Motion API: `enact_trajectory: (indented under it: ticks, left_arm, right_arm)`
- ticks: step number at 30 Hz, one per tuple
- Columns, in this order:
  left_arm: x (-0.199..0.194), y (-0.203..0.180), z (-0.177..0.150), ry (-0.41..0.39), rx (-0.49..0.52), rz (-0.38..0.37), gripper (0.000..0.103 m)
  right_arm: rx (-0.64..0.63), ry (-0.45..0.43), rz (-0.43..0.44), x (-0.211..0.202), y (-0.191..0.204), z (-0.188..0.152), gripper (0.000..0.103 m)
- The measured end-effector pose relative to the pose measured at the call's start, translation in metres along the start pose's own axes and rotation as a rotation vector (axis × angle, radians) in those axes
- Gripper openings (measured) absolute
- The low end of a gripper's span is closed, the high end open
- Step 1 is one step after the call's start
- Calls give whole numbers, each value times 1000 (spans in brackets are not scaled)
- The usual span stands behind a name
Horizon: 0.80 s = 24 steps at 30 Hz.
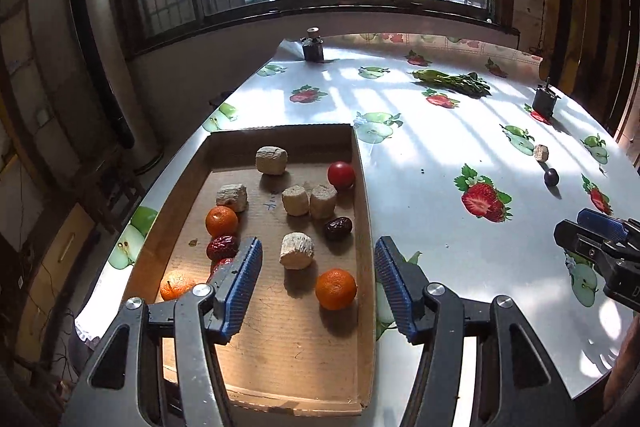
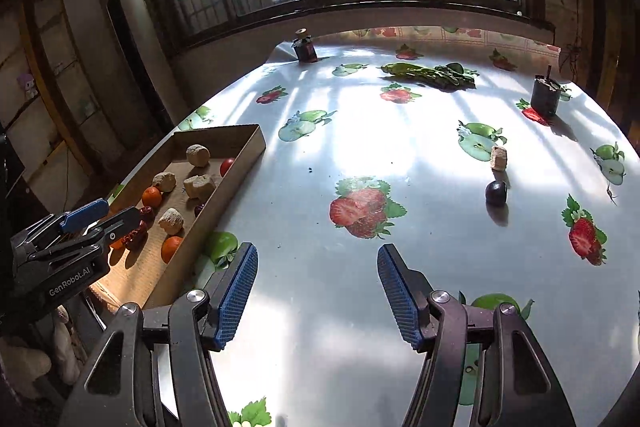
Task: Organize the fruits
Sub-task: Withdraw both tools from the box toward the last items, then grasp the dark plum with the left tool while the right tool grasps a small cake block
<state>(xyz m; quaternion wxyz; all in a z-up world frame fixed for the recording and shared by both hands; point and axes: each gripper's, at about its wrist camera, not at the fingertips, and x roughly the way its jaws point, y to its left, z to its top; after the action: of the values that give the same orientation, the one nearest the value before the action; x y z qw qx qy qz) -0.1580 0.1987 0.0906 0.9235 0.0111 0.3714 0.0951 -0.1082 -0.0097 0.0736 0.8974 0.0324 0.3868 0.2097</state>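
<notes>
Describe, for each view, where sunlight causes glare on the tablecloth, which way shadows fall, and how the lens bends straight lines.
Left wrist view: barred sunlight whitens the tablecloth beyond the cardboard tray; the orange casts its shadow toward the camera; the window frame bows. Right wrist view: glare washes out the tablecloth's centre; the dark plum shadows toward the camera; the window frame curves strongly and the corners darken.

red date [image 1: 218, 264] behind tool, tomato [image 2: 227, 166] half-hidden

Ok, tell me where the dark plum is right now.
The dark plum sits loose on the table, outside the cardboard tray, far right in the right wrist view, just in front of the beige chunk.
</notes>
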Motion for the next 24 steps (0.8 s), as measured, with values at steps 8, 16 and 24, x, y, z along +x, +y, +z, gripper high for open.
enact_trajectory:
  ticks: [8, 16, 24]
  left_arm:
    - [5, -26, -1, 17, 52, -23, 64]
    - [24, -35, -4, 87, 26, -106, 67]
    - [35, -45, -8, 127, 9, -173, 67]
  right_arm:
    - [100, 1, -68, -11, -59, -6, 67]
    - [173, 8, -177, -21, -121, 4, 67]
    - [236, 33, -238, 26, -166, 56, 64]
